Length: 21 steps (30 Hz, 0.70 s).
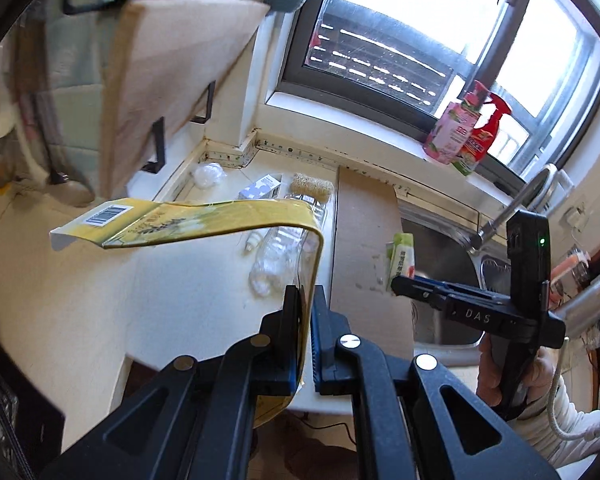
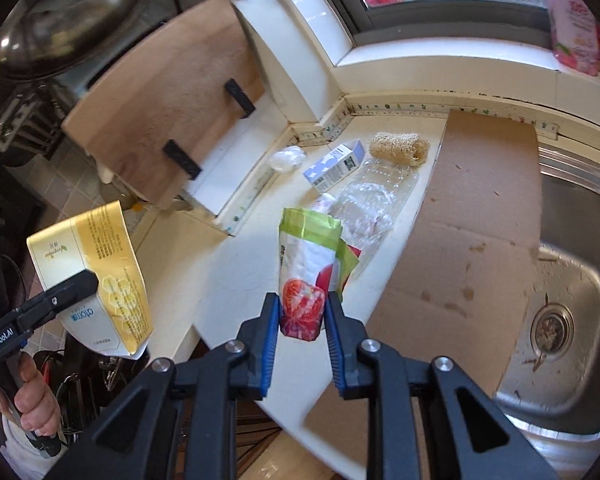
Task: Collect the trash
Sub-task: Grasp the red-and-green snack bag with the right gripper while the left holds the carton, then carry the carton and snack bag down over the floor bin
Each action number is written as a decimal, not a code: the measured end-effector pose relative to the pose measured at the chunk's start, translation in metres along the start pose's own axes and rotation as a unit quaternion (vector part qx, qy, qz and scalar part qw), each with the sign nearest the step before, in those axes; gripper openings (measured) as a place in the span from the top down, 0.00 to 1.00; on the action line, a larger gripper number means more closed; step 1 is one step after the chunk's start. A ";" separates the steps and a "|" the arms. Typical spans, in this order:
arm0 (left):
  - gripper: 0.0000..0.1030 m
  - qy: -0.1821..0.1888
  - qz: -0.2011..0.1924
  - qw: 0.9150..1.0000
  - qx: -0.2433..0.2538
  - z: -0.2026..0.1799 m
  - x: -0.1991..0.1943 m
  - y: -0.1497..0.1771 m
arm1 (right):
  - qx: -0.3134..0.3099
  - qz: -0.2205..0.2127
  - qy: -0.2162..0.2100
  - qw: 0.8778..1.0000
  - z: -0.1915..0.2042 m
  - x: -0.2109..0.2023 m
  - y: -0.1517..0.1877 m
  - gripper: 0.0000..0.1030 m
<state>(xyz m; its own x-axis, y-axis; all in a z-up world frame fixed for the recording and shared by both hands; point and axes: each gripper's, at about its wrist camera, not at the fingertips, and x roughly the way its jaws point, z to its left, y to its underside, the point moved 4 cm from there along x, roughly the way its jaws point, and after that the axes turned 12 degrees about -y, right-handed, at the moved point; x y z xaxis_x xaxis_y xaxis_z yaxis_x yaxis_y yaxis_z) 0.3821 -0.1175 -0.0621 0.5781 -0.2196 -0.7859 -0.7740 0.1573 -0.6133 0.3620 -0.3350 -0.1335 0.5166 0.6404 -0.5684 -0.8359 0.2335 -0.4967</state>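
The left gripper [image 1: 306,300] has its jaws closed on a yellow pouch [image 1: 204,220]; the right gripper [image 2: 302,312] pinches a green wrapper [image 2: 306,264], both lifted off the tabletop [image 2: 300,364], probably for disposal.

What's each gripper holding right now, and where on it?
Left gripper pinches the yellow pouch at one end; right gripper pinches the green packet at its bottom end.

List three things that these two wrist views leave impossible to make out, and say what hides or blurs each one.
1. Small print on the yellow pouch in the left tongs: too small and curved in both views.
2. Where the trash goes: no bin shows in either view.
3. Lower part of the green snack packet: the right tongs cover its sides in the right wrist view; it is blurred in the left wrist view.
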 end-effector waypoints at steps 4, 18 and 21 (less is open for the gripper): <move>0.97 -0.005 -0.010 1.000 0.000 0.014 -0.051 0.044 | -0.010 -0.018 -0.005 1.000 0.040 -0.025 0.039 0.78; 0.97 -0.004 0.007 1.000 -0.023 0.061 -0.119 0.203 | -0.045 0.053 -0.002 0.998 0.121 -0.008 0.202 0.78; 0.97 -0.011 0.024 0.999 -0.031 0.071 -0.101 0.241 | -0.055 0.072 0.012 0.996 0.122 0.008 0.232 0.78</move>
<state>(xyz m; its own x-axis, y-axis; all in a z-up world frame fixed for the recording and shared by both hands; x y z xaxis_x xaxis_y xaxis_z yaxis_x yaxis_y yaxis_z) 0.1555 0.0105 -0.1357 0.5446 -0.1910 -0.8166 -0.8153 0.1077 -0.5689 0.1495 -0.1863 -0.1735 0.3982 0.6433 -0.6539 -0.8767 0.0572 -0.4775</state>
